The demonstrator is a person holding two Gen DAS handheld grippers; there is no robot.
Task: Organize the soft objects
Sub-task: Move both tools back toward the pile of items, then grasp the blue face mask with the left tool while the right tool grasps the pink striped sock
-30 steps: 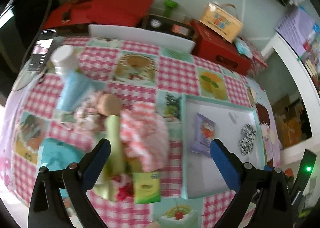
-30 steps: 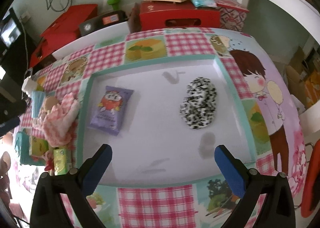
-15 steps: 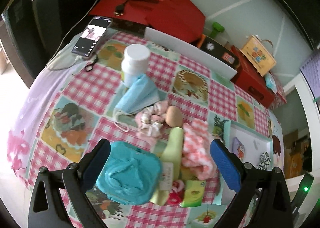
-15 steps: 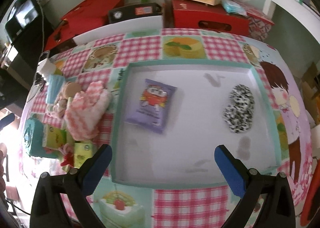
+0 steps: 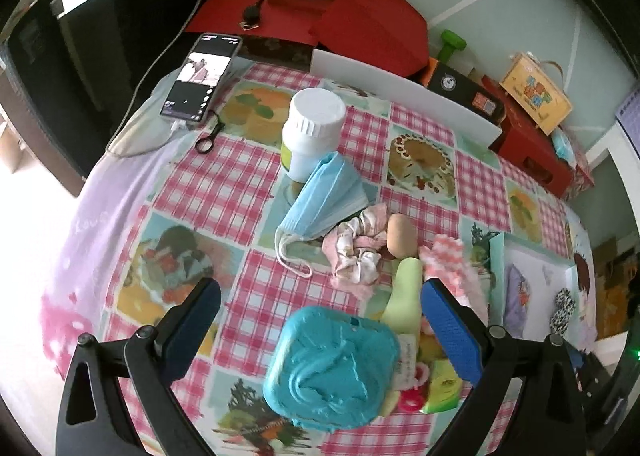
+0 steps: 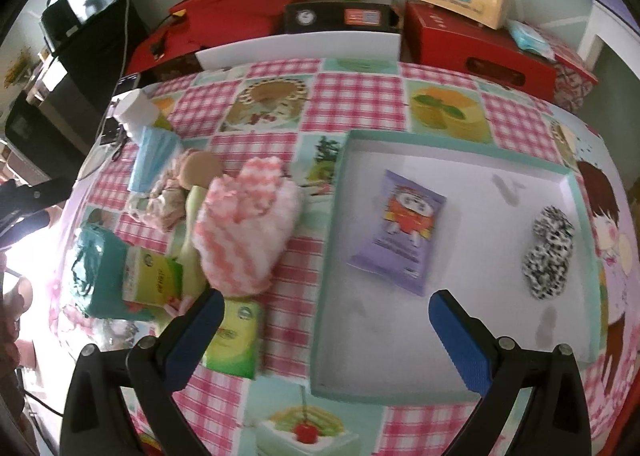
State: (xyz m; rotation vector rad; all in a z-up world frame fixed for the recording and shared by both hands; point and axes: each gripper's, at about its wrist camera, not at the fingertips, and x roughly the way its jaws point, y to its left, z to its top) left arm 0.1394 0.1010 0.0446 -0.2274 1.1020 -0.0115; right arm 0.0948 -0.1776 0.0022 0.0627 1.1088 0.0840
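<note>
A pile of soft things lies on the checked tablecloth: a pink-and-white fluffy cloth (image 6: 248, 228), a blue face mask (image 5: 324, 196), a pink scrunchie (image 5: 356, 248), a beige sponge (image 5: 400, 234) and a teal wipes pack (image 5: 332, 360). A white tray with a teal rim (image 6: 340, 176) holds a purple snack packet (image 6: 400, 224) and a black-and-white scrunchie (image 6: 548, 252). My left gripper (image 5: 320, 320) is open above the teal pack. My right gripper (image 6: 324, 332) is open and empty over the tray's near left edge.
A white bottle (image 5: 312, 132) stands behind the mask. A phone (image 5: 202, 76) and cable lie at the far left edge. Green tissue packs (image 6: 236, 332) lie near the pile. Red boxes (image 6: 472, 44) and a white board (image 6: 300, 46) line the back.
My left gripper has swung left and back from the tray, now over the teal pack. My right gripper has shifted left, so the tray sits further right. Both stay open.
</note>
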